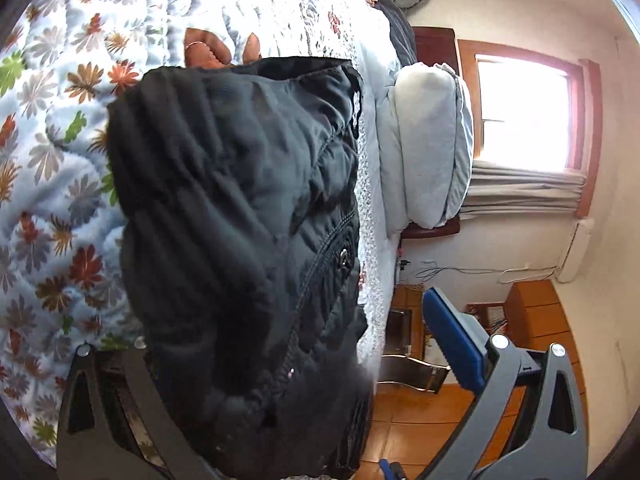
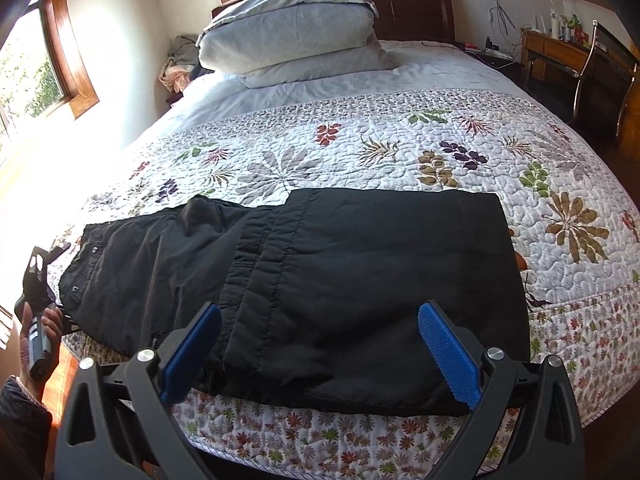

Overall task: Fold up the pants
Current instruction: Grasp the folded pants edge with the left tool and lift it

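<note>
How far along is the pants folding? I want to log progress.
Done: the black pants lie on the floral quilt with the leg half already doubled over toward the waist. In hand: the left gripper is at the waist end, open around the fabric, while the right gripper hovers open over the near edge. Left: apparently at least one more fold.

Pants (image 2: 304, 280) lie on the bed (image 2: 400, 148) across its near edge; pillows (image 2: 292, 32) stacked at the far end of bed. Chair (image 2: 604, 76) stands right of bed; left gripper (image 2: 38, 276) at pants' left end.
</note>
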A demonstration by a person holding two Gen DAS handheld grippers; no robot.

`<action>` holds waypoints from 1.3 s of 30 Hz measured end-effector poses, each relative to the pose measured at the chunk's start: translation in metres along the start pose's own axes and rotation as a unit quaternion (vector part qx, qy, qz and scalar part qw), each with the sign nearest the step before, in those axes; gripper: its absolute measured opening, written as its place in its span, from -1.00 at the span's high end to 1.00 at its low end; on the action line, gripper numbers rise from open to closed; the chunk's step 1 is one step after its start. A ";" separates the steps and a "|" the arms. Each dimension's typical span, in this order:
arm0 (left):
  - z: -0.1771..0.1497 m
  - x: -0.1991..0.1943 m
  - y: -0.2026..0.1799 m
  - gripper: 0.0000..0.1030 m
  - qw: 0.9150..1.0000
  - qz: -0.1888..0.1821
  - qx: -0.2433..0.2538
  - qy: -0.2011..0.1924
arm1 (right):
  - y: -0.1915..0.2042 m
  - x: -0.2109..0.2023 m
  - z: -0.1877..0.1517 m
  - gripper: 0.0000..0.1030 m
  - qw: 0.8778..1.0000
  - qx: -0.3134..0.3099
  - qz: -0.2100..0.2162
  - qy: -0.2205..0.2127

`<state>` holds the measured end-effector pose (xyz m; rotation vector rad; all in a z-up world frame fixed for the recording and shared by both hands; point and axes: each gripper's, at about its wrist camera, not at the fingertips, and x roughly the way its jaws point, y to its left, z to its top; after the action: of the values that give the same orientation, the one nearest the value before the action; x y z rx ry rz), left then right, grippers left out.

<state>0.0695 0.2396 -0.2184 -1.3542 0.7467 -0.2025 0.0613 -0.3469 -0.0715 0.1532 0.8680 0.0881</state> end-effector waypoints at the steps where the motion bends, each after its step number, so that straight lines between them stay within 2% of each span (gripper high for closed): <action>1: -0.002 0.002 -0.006 -0.94 1.000 0.014 0.019 0.000 | -0.001 -0.001 0.001 -0.93 1.000 0.001 -0.004 -0.002; 4: -0.004 0.011 -0.027 -0.94 0.994 0.060 0.089 0.001 | -0.004 -0.003 0.004 -0.93 1.000 0.000 -0.029 -0.007; 7: -0.010 0.025 -0.048 -0.93 0.980 0.120 0.156 0.005 | -0.005 -0.001 0.006 -0.93 0.998 -0.013 -0.056 0.000; 9: -0.011 0.032 -0.057 -0.92 0.973 0.144 0.181 0.004 | -0.005 0.001 0.006 -0.93 0.997 -0.025 -0.073 0.003; 11: -0.010 0.034 -0.062 -0.85 0.971 0.150 0.186 -0.002 | -0.004 0.002 0.006 -0.93 0.995 -0.038 -0.088 0.005; 12: -0.010 0.033 -0.063 -0.70 0.971 0.153 0.185 -0.005 | -0.003 0.002 0.005 -0.93 0.995 -0.046 -0.092 0.005; 13: -0.011 0.031 -0.063 -0.44 0.970 0.155 0.187 -0.007 | -0.002 0.002 0.005 -0.93 0.994 -0.054 -0.093 0.004; 15: -0.013 0.028 -0.063 -0.18 0.966 0.164 0.197 -0.009 | 0.001 0.002 0.004 -0.93 0.993 -0.069 -0.099 -0.001; 18: -0.014 0.028 -0.062 -0.06 0.964 0.174 0.203 -0.008 | 0.006 0.002 0.003 -0.93 0.990 -0.093 -0.108 -0.005; 22: -0.018 0.023 -0.058 0.29 0.964 0.171 0.206 -0.011 | 0.012 0.003 0.002 -0.93 0.987 -0.118 -0.111 -0.010; 25: -0.018 0.024 -0.060 0.48 0.963 0.168 0.208 -0.012 | 0.013 0.004 0.001 -0.93 0.987 -0.122 -0.108 -0.011; 28: -0.020 0.021 -0.060 0.61 0.967 0.150 0.204 -0.016 | 0.012 0.004 0.002 -0.93 0.987 -0.121 -0.107 -0.012; 36: -0.035 0.023 -0.084 0.64 0.962 0.099 0.252 -0.025 | 0.008 0.004 0.003 -0.93 0.987 -0.119 -0.103 -0.016; 39: -0.044 0.024 -0.099 0.64 0.955 0.087 0.282 -0.025 | 0.007 0.005 0.004 -0.93 0.988 -0.117 -0.101 -0.016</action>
<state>0.0897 0.1680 -0.1367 -0.7450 0.6930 -0.2205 0.0671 -0.3395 -0.0713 -0.1530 0.8297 -0.0015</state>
